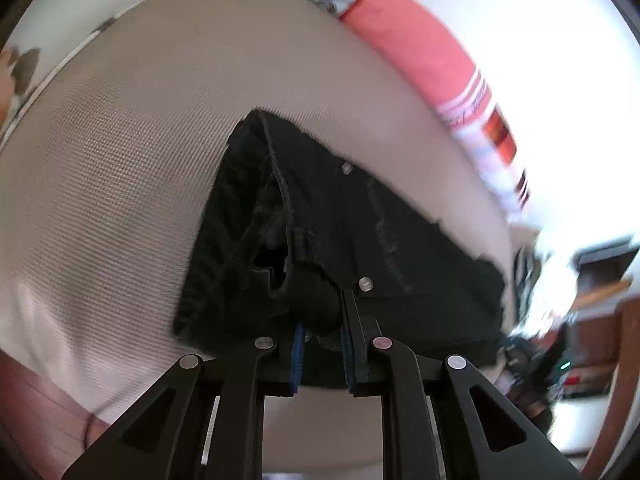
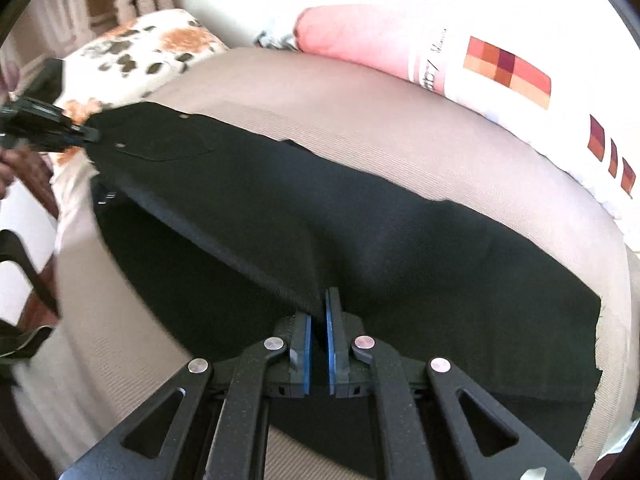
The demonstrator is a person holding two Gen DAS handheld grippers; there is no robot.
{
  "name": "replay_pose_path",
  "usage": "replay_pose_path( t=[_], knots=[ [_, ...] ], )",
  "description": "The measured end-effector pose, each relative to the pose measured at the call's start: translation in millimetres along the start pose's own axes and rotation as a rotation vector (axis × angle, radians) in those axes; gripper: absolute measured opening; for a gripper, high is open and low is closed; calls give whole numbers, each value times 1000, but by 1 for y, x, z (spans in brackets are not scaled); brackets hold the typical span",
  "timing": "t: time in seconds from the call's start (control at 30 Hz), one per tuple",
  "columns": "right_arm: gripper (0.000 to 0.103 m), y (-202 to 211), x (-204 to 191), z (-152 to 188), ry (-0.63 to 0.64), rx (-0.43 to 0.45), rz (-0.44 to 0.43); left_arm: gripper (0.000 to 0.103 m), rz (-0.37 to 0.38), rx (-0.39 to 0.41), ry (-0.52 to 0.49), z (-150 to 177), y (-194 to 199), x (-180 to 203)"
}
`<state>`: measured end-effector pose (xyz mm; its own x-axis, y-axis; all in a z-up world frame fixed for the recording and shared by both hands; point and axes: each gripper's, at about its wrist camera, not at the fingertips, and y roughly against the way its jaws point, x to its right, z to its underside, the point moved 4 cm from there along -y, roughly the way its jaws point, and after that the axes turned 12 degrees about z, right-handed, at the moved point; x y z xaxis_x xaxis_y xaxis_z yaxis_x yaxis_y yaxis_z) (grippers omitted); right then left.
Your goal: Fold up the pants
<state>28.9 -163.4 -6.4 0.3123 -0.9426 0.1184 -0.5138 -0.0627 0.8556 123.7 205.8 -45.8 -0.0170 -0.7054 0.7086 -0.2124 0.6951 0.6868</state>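
Lying across a beige ribbed cushion (image 2: 360,112), the black pants (image 2: 360,232) are lifted along one edge by both hand-held grippers — the waist end with its rivets at one side, the leg stretching away toward the other. At the waistband, the left gripper (image 1: 322,320) has its blue-padded jaws drawn close with a bunch of dark cloth pinched between them, while the right gripper (image 2: 319,308) is clamped nearly shut on a raised fold of the leg. A pink-and-white pillow (image 2: 460,60) rests along the cushion's far edge — a spotted pillow (image 2: 140,52) sits beyond the waist end.
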Motion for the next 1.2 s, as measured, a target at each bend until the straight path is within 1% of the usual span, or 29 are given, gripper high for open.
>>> replay_pose_path(
  t=[0.07,0.1,0.17,0.23,0.3,0.33,0.43,0.47,0.53,0.57,0.6,0.67,0.73,0.8,0.83,0.87,0.9,0.93,1.03,1.1,1.2],
  knots=[
    [5,1,-11,10,35,-30,-23,17,-30,-45,-15,5,-4,-15],
    [5,-3,-19,18,56,-55,-32,17,-53,-82,-20,9,-9,-24],
    [5,-17,-34,35,95,-120,-50,17,-73,-114,-41,14,-13,-32],
    [5,-30,-43,51,100,-175,-81,17,-80,-124,-51,21,-11,-35],
    [5,-32,-44,55,93,-180,-86,17,-87,-123,-56,24,-11,-35],
    [5,-31,-43,54,84,-181,-90,18,-100,-123,-69,24,-12,-34],
    [6,-38,-41,54,65,-205,-103,21,-168,-124,-104,26,-20,-28],
    [6,-39,-41,54,64,-197,-103,23,-192,-126,-117,27,-19,-24],
    [6,-38,-41,54,51,-207,-112,33,-230,-116,-118,28,-17,-19],
    [7,-39,-40,54,43,-209,-116,44,-262,-113,-131,29,-14,-15],
    [7,-39,-39,54,33,-209,-121,51,-287,-105,-154,31,-9,-10],
    [8,-38,-37,56,22,-200,-126,52,-329,-67,-205,31,4,2],
    [9,-38,-35,55,13,-195,-129,52,-349,1,-259,28,15,21],
    [10,-37,-27,56,-16,-187,-140,52,-358,94,-365,30,26,51],
    [10,-36,-24,55,-36,-183,-144,52,-362,123,-426,32,26,67],
    [10,-36,-23,54,-46,-182,-146,52,-357,139,-484,37,22,83],
    [10,-35,-20,52,-63,-177,-149,52,-337,137,-542,42,13,100],
    [10,-35,-17,51,-74,-172,-149,52,-303,116,-594,50,0,117],
    [10,-32,-7,48,-112,-170,-159,52,-172,10,-709,78,-49,155],
    [10,-33,-13,43,-135,-174,-174,52,-112,-65,-779,97,-86,175],
    [10,-31,-4,41,-173,-169,-196,52,-84,-175,-896,131,-136,196]
  ],
)
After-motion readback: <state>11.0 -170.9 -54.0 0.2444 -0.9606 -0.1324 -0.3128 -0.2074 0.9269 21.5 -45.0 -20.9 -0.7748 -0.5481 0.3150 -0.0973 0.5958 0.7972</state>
